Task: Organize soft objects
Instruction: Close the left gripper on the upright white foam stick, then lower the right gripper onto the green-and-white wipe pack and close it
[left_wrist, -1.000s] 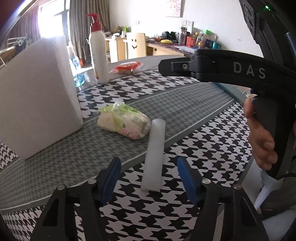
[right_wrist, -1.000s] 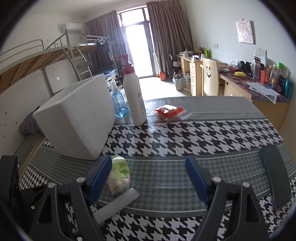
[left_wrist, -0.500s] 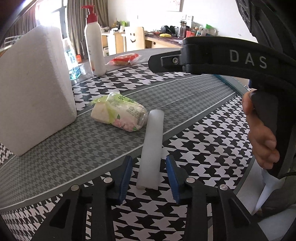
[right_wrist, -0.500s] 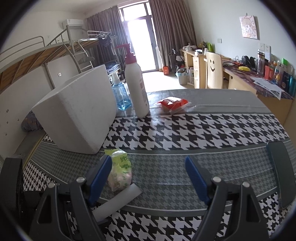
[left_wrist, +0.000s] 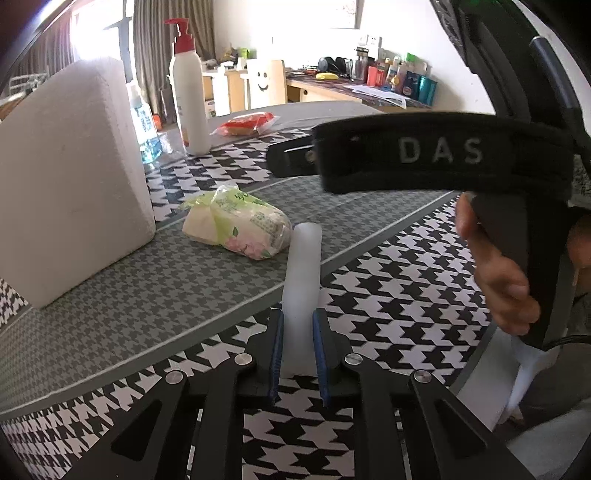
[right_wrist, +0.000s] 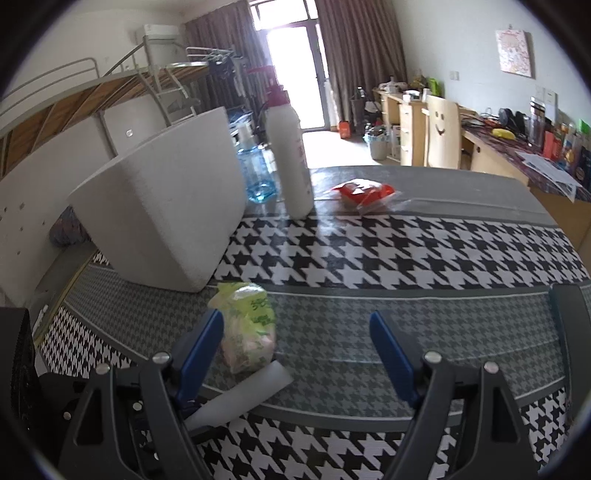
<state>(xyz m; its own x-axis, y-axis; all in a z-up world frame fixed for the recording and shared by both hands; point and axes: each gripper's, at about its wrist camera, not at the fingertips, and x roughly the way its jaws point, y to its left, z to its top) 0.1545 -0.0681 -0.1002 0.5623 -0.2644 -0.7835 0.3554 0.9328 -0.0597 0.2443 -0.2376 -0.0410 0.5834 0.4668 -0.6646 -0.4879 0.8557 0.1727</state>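
A white foam stick (left_wrist: 303, 273) lies on the houndstooth tablecloth (left_wrist: 399, 295), pointing away from me. My left gripper (left_wrist: 298, 325) is closing on its near end, and the blue pads (left_wrist: 275, 350) press both sides of it. Just past the stick's far end lies a soft tissue pack (left_wrist: 240, 225) in a green flowered wrapper. In the right wrist view my right gripper (right_wrist: 295, 319) hangs open above the cloth. The tissue pack (right_wrist: 251, 332) sits just inside its left finger and the foam stick (right_wrist: 240, 398) lies below it.
A big white foam block (left_wrist: 66, 206) stands at the left. Behind it are a white pump bottle (left_wrist: 188, 92), a blue bottle (right_wrist: 258, 173) and a red packet (right_wrist: 364, 192). A hand (left_wrist: 495, 273) holds the right tool's black body (left_wrist: 443, 158). The table edge runs at the right.
My left gripper's jaws have come together from wide apart onto the near end of the foam stick. The right gripper has stayed open and tipped slightly nearer the tissue pack.
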